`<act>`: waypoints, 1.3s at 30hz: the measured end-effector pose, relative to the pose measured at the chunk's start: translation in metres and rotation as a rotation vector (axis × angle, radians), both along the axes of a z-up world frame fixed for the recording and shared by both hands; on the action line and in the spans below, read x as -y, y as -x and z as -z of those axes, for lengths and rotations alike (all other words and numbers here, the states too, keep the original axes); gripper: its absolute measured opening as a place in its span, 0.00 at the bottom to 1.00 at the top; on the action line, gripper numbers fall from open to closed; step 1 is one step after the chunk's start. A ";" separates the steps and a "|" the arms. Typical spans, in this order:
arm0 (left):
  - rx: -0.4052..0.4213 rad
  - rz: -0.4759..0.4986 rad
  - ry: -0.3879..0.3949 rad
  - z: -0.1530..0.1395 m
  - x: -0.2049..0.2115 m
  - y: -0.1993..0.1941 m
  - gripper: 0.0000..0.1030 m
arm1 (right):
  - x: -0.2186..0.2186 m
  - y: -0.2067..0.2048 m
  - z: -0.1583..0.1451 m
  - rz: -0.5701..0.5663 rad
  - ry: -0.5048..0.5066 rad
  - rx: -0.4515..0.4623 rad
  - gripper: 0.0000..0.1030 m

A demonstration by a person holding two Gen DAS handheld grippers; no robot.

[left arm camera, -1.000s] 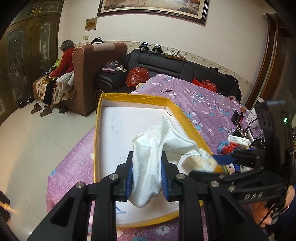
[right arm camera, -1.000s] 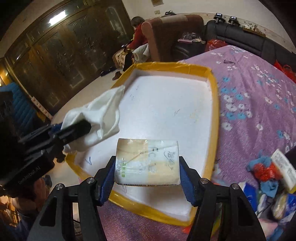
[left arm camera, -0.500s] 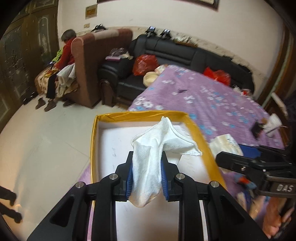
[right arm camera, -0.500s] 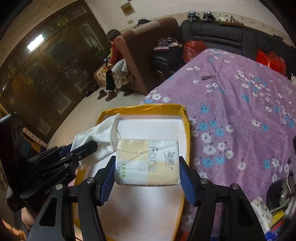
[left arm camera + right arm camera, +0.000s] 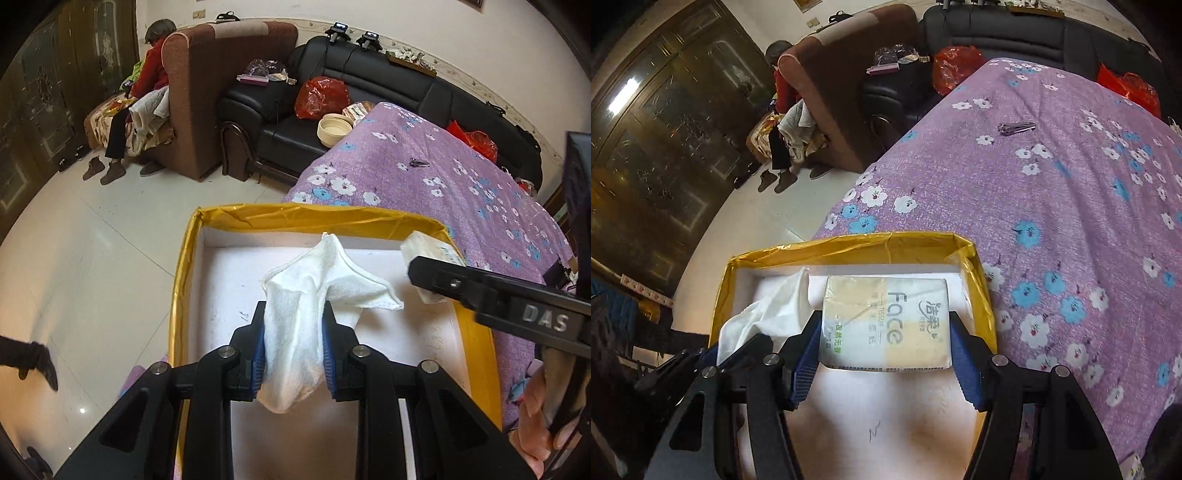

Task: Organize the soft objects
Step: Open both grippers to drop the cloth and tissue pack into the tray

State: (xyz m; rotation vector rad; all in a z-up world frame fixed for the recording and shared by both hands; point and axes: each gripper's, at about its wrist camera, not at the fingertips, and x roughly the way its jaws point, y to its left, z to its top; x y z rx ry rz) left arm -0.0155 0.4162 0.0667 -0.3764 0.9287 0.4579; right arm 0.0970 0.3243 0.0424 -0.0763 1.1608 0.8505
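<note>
Both loads hang over the yellow-rimmed tray (image 5: 183,295), ready for the drop.
Left gripper (image 5: 293,347) pinches the white towel (image 5: 306,306); right gripper (image 5: 886,354) clamps the tissue pack (image 5: 886,325). Next, I judge: lower, release inside.

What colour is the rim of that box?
Golden yellow, around a white inside; the box rim shows best in the right wrist view.

A crumpled white towel (image 5: 295,325), its two loose corners sticking up and outward, and a flat rectangular tissue pack (image 5: 886,325) printed "Face", cream and pale yellow, are both held above the white floor of a shallow yellow-rimmed box (image 5: 183,280).
</note>
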 end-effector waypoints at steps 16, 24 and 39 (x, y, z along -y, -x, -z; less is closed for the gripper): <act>0.045 -0.021 0.006 0.000 -0.011 -0.002 0.60 | -0.009 -0.009 0.011 0.014 -0.005 -0.013 0.75; 0.091 -0.014 -0.009 -0.020 0.004 0.025 0.60 | 0.024 0.009 -0.008 0.004 -0.065 -0.017 0.75; 0.263 0.008 -0.084 -0.051 0.083 0.100 0.68 | 0.120 0.079 -0.045 -0.076 -0.197 -0.008 0.75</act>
